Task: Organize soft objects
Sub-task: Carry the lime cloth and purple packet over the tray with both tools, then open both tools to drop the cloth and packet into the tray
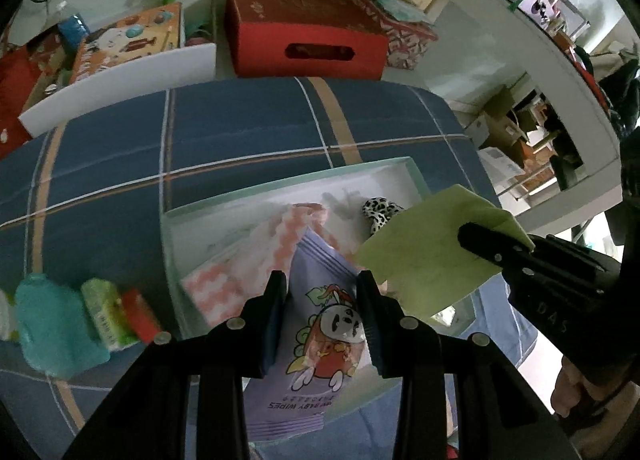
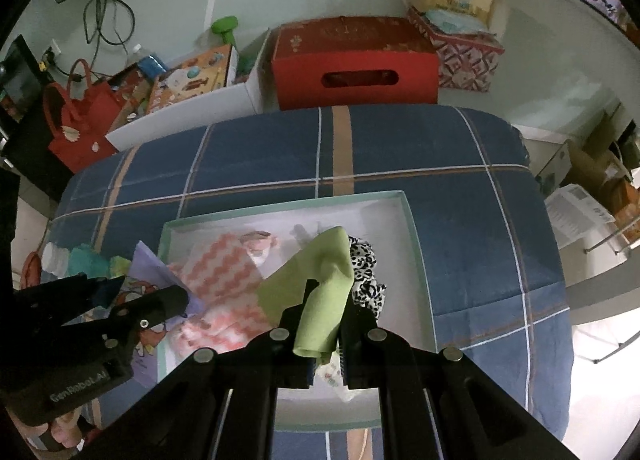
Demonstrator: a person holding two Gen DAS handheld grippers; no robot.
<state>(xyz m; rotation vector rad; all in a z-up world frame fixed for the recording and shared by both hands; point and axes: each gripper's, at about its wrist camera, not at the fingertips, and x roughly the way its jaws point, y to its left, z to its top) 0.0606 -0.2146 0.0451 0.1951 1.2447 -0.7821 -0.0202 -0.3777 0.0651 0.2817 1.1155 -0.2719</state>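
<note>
Both tongs are loaded and poised over the shallow white box (image 2: 416, 244) on the blue plaid cover (image 2: 460, 148) — this looks like the delivery step, with two soft things about to go in at once.

The left gripper (image 1: 322, 296) is clamped on a purple pack of baby wipes (image 1: 320, 324), its jaws held partway apart by the pack's thickness; the pack sticks out ahead of the fingertips and hangs over the near left part of the box. The right gripper (image 2: 326, 320) is pinched nearly closed on a green cloth (image 2: 320, 284), which stands up ahead of its tips, above the middle of the box.

Already in the box, ahead of both tongs: a pink zigzag cloth (image 2: 224, 276) under the wipes, and a black-and-white spotted fabric piece (image 2: 366, 272) just right of the green cloth. More small packs (image 1: 80, 312) wait on the cover, left of the left gripper.

The next move, as I judge it, calls for lowering each item onto free floor of the box — then opening the jaws and lifting clear without dragging the cloths underneath.
</note>
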